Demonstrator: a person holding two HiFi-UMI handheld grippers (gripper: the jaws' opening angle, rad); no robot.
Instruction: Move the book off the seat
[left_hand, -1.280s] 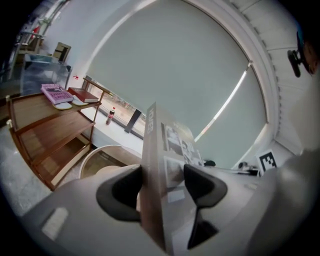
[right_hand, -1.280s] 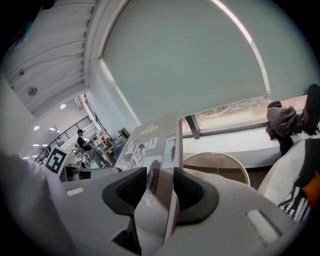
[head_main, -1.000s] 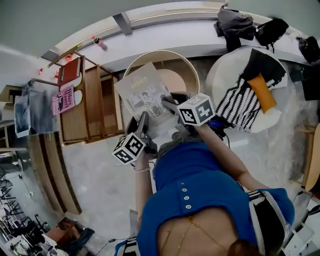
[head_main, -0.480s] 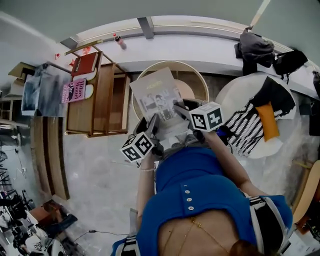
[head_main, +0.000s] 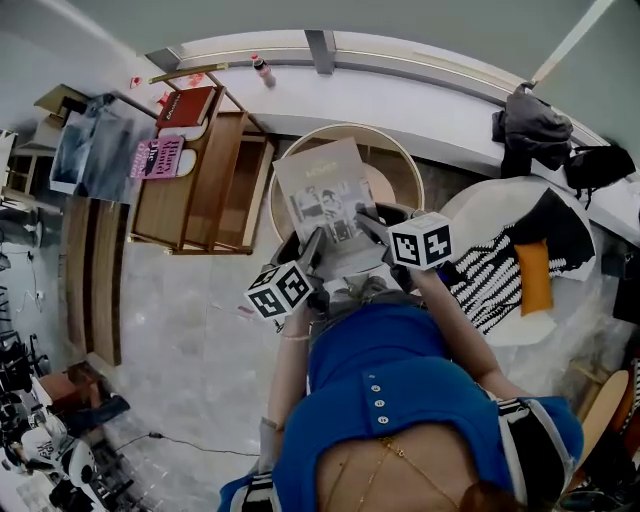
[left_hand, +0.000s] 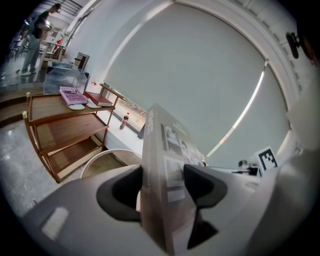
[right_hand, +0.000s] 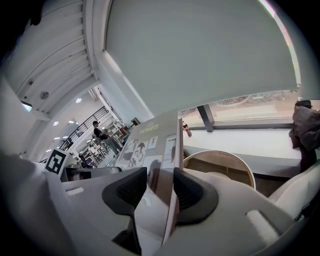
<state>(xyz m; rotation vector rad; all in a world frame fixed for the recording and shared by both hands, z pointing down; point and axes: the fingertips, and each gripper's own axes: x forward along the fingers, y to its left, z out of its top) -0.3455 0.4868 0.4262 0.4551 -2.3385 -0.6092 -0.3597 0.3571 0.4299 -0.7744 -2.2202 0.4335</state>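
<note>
Since the jaws of my left gripper (left_hand: 162, 186) and right gripper (right_hand: 160, 187) are each clamped on the book's (head_main: 325, 195) near edge, holding it above the round seat (head_main: 400, 160), I'd move both together, level, probably toward the wooden shelf (head_main: 200, 190), so it doesn't twist.

Book (head_main: 325, 190) between left gripper (head_main: 312, 245) and right gripper (head_main: 365, 218), over seat (head_main: 345, 128). Shelf (head_main: 200, 185) to the left, bottle (head_main: 263, 70) behind.
</note>
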